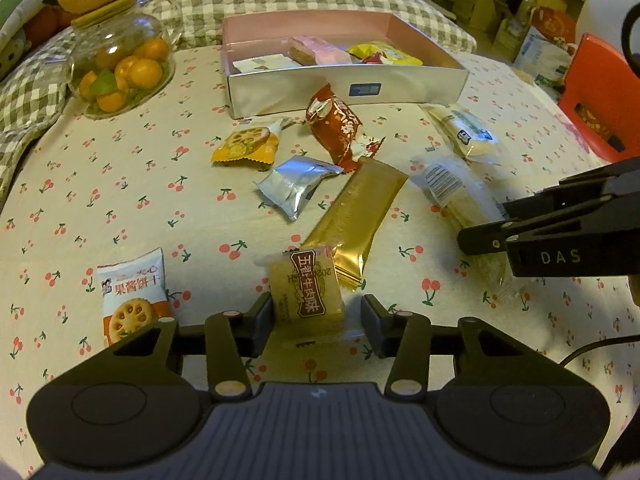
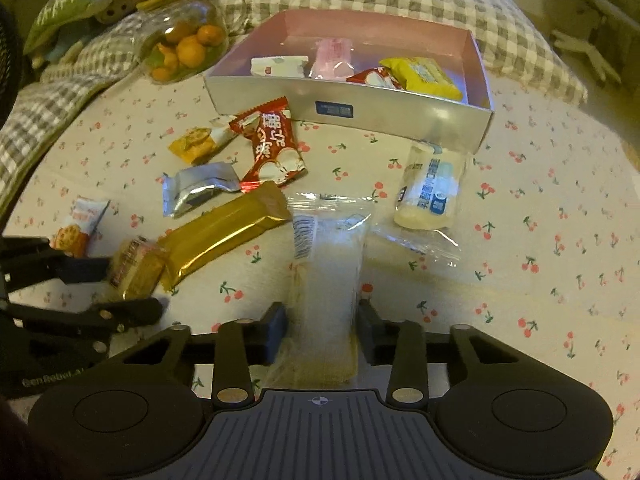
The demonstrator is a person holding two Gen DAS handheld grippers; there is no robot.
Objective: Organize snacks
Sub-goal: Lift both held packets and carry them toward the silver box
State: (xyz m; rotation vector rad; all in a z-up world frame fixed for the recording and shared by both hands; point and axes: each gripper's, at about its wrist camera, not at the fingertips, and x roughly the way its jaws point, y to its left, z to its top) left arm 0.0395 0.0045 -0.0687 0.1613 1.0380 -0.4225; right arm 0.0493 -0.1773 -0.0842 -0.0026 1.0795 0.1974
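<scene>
**Both claws straddling snacks, neither clamped**

Left claw (image 1: 316, 316) is open around the square beef pastry (image 1: 306, 290); left finger touches it, right finger stands clear. Right claw (image 2: 322, 326) is open astride the clear-wrapped cake bar (image 2: 332, 272), small gaps either side. Largest first on my cherry-print cloth (image 1: 120, 200): silver box (image 2: 400, 120), partly filled, at the back; gold bar (image 1: 356, 220) touching the pastry; red packet (image 1: 334, 128); silver pouch (image 1: 296, 186).

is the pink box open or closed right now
Open. The pink box has no lid on it, and several wrapped snacks show inside from above.
</scene>
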